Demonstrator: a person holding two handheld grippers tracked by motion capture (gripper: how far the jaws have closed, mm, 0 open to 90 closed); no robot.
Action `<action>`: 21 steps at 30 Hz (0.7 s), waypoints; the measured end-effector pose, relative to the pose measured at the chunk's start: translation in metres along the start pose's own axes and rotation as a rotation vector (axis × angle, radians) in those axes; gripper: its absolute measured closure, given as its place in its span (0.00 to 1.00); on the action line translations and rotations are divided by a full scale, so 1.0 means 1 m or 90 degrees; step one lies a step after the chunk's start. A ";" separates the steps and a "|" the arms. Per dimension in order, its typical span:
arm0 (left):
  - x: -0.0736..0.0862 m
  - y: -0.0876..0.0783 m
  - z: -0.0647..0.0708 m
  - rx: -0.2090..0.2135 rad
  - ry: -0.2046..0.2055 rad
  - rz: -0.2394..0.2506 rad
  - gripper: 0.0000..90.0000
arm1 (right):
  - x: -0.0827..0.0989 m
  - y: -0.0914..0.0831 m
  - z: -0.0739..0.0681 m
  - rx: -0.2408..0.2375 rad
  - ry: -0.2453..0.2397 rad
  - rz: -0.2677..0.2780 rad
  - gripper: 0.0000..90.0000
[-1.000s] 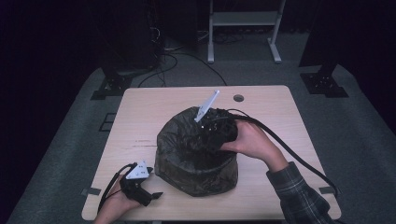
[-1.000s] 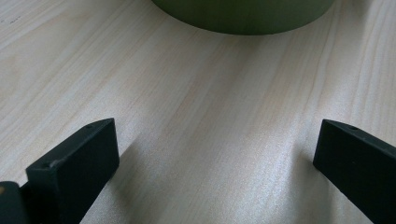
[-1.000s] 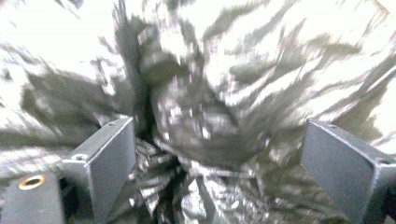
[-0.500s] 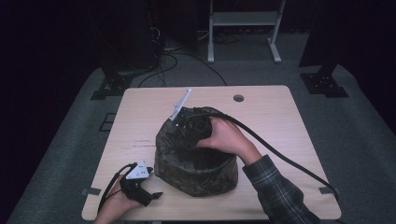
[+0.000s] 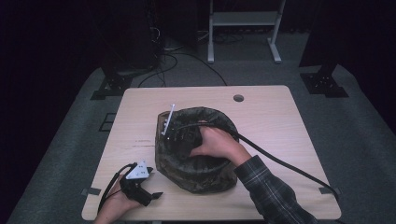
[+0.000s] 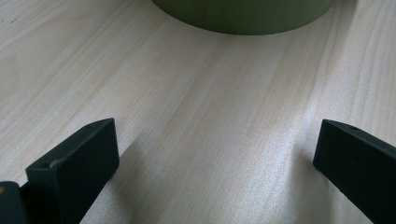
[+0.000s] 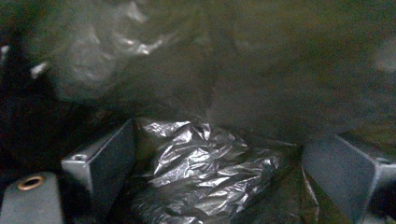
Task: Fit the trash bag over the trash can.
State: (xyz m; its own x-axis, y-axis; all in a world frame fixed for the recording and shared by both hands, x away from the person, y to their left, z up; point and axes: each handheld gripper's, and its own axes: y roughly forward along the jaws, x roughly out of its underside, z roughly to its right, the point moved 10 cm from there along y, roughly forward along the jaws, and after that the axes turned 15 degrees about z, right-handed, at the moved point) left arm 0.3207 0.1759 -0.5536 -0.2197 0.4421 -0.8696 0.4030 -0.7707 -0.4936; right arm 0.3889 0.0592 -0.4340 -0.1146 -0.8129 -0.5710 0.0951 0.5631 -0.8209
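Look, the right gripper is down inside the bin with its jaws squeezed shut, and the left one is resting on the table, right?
Not quite. The right gripper is down inside the bin, but its jaws stand wide open over the crumpled black liner; the right gripper view shows this. The left gripper does rest on the table.

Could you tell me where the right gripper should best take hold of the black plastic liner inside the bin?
Probably the raised crumpled fold of the black plastic liner lying between the open jaws of the right gripper. Come straight down from above, through the mouth of the bin: the wrinkles stand up as a ridge the jaws can pinch, whereas the stretched parts offer no edge.
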 end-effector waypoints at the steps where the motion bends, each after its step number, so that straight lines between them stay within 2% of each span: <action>1: 0.000 0.000 0.000 0.000 0.000 0.000 0.00 | -0.001 -0.001 0.000 0.001 0.000 0.003 0.10; 9: 0.000 0.000 0.000 0.000 0.000 0.000 0.00 | -0.012 -0.022 0.002 0.019 -0.002 0.056 0.10; 18: 0.000 0.000 0.000 0.000 0.000 0.000 0.00 | -0.020 -0.060 0.003 0.043 0.009 0.117 0.10; 21: 0.000 0.000 0.000 0.000 0.000 0.000 0.00 | -0.019 -0.077 0.008 0.060 0.011 0.150 0.10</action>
State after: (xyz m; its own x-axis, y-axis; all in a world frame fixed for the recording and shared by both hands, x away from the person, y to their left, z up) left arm 0.3207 0.1759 -0.5536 -0.2194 0.4424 -0.8696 0.4033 -0.7705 -0.4937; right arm 0.3917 0.0299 -0.3601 -0.0954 -0.6571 -0.7477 0.2124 0.7204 -0.6602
